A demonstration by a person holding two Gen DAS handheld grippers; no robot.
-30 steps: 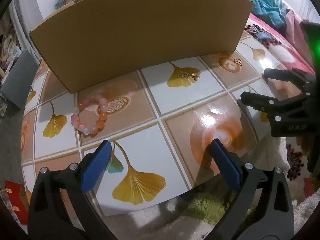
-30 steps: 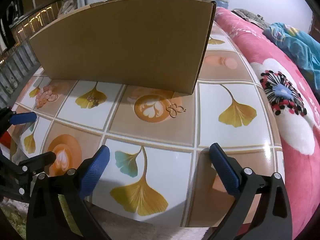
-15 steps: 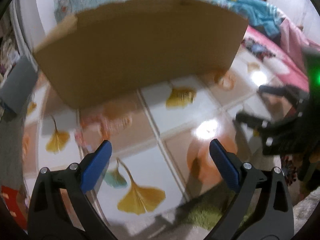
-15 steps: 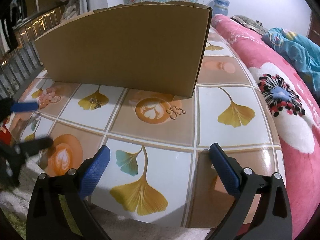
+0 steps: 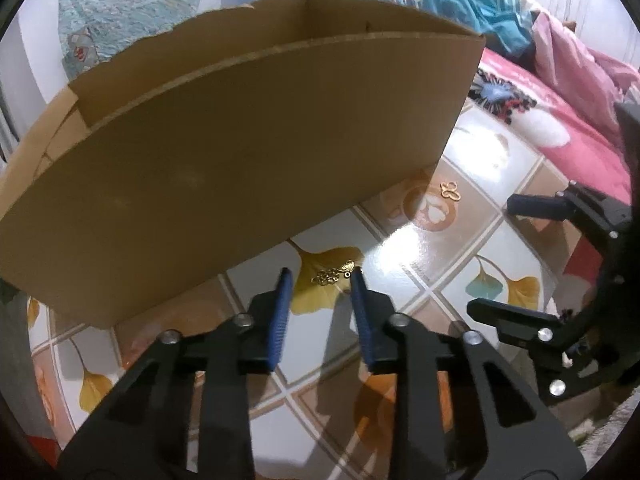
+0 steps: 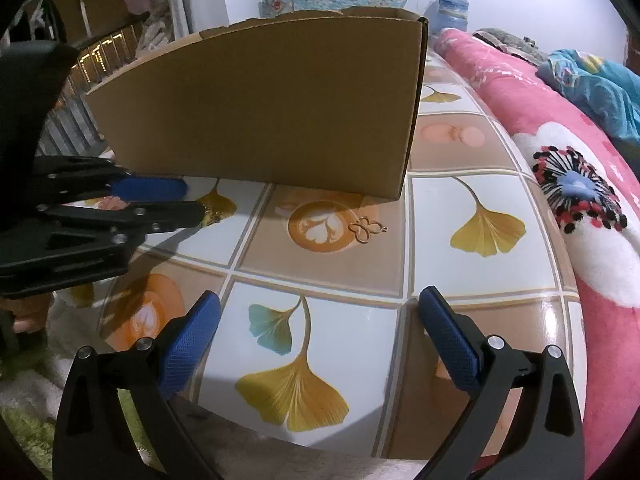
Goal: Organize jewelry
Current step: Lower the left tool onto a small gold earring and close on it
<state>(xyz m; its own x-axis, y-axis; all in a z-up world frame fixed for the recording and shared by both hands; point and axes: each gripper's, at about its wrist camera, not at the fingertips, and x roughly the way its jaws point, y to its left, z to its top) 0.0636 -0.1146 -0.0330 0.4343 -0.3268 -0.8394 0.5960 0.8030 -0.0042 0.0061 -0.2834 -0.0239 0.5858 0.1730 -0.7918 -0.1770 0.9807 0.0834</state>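
Gold chain charm [image 5: 333, 274] lies on the tabletop [image 6: 500, 200] just before the cardboard box [image 5: 240, 160], and the left tongs [image 5: 318, 280] are closing around it, pads not yet pressing. Right tongs [image 6: 320, 312] hover wide open near the tabletop's front edge. Butterfly pendant [image 6: 367, 229] sits by the box's right corner.

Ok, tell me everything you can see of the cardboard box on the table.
The cardboard box is plain brown corrugated card, unprinted, open at the top. It stands upright on the tiled table, toward its back. Its long front wall faces both cameras; from the left wrist view the far wall's inner face and a ragged, torn-looking top edge show. Its contents are hidden. Nothing grips it; a small gold piece and a butterfly charm lie in front, apart from it.
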